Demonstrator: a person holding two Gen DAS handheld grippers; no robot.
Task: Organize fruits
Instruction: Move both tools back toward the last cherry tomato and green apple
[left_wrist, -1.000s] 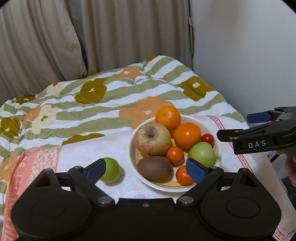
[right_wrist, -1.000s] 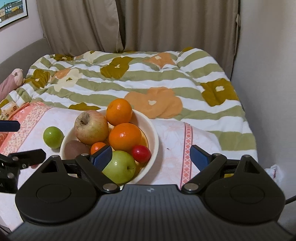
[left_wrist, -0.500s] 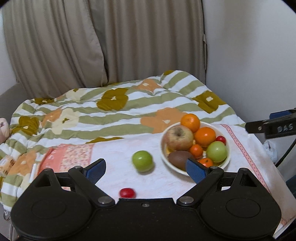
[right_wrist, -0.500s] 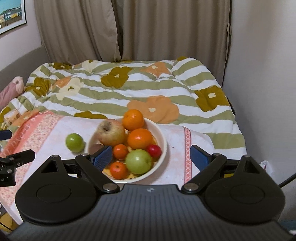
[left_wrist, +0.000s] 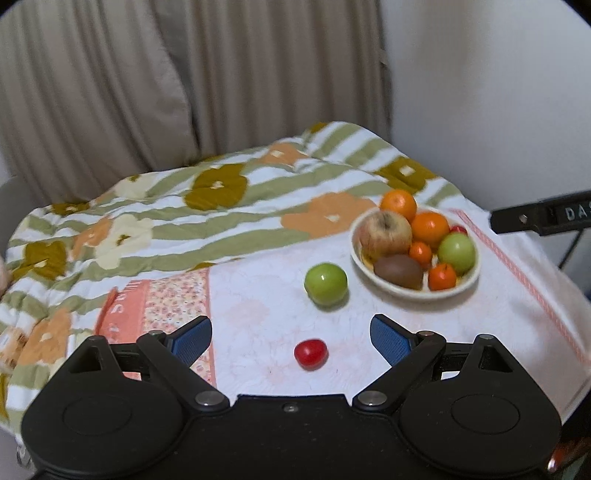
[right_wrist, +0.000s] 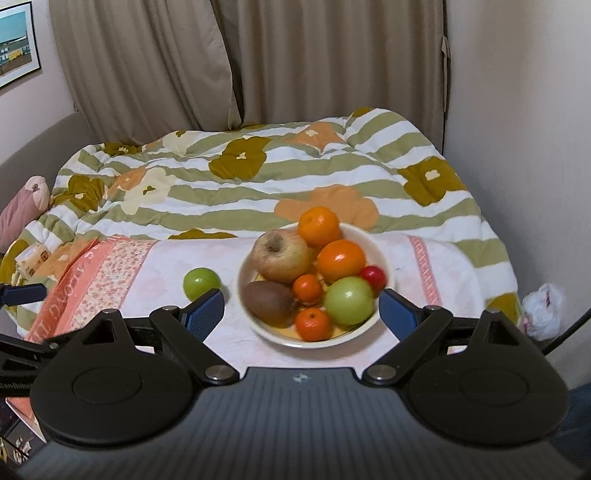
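Both claws tilt down over the cloth with nothing between their fingers. The left claw (left_wrist: 291, 334) is spread wide, a red tomato (left_wrist: 310, 353) just ahead of it and a green apple (left_wrist: 326, 284) farther on. The right claw (right_wrist: 301, 308) is also spread, facing the full bowl (right_wrist: 384, 258). Bare pink cloth (left_wrist: 258, 317) lies left of the bowl; its right edge sits near the wall (right_wrist: 517, 147).

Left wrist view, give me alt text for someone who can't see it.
A white bowl of fruit sits on a pale cloth over a flowered quilt, with a green apple and a small red tomato loose beside it. The open left gripper hovers near the tomato, holding nothing.
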